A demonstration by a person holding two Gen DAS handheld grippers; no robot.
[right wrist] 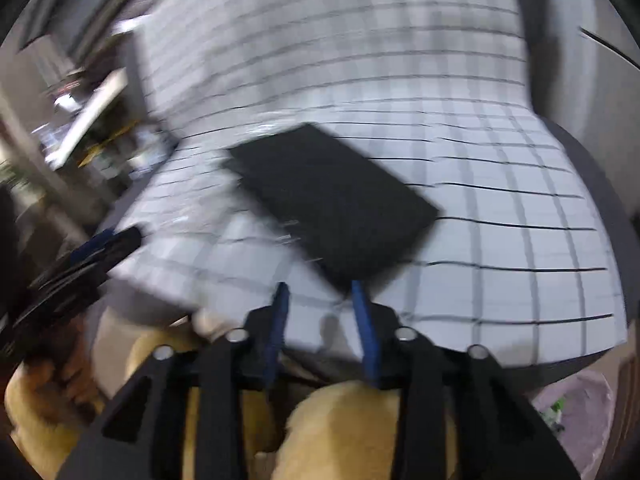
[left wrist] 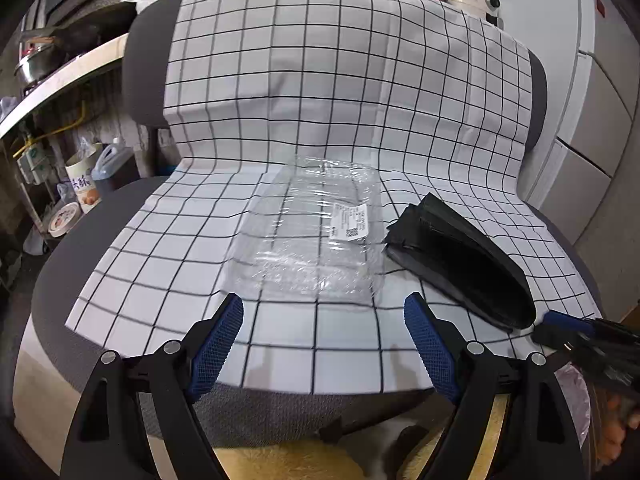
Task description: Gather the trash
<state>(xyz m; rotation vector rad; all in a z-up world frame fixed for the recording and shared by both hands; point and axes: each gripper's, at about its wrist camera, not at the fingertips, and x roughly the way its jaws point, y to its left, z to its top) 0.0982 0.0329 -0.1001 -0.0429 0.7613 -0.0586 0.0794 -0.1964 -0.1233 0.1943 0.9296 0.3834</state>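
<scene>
I count two pieces of trash on the checked cloth (left wrist: 320, 80) over the chair (left wrist: 140, 80): one clear wrapper (left wrist: 308, 236) at centre frame and one black pad (left wrist: 460, 256) just to its right. My left tool (left wrist: 324, 320) hangs wide open and empty, just below the wrapper. My right tool (right wrist: 320, 292) is partly open below the pad's near corner in its blurred view, holding nothing.

The left gripper (left wrist: 323, 312) is held wide open and angled downward; the right gripper (right wrist: 320, 294) is held partly open, nothing gripped.
</scene>
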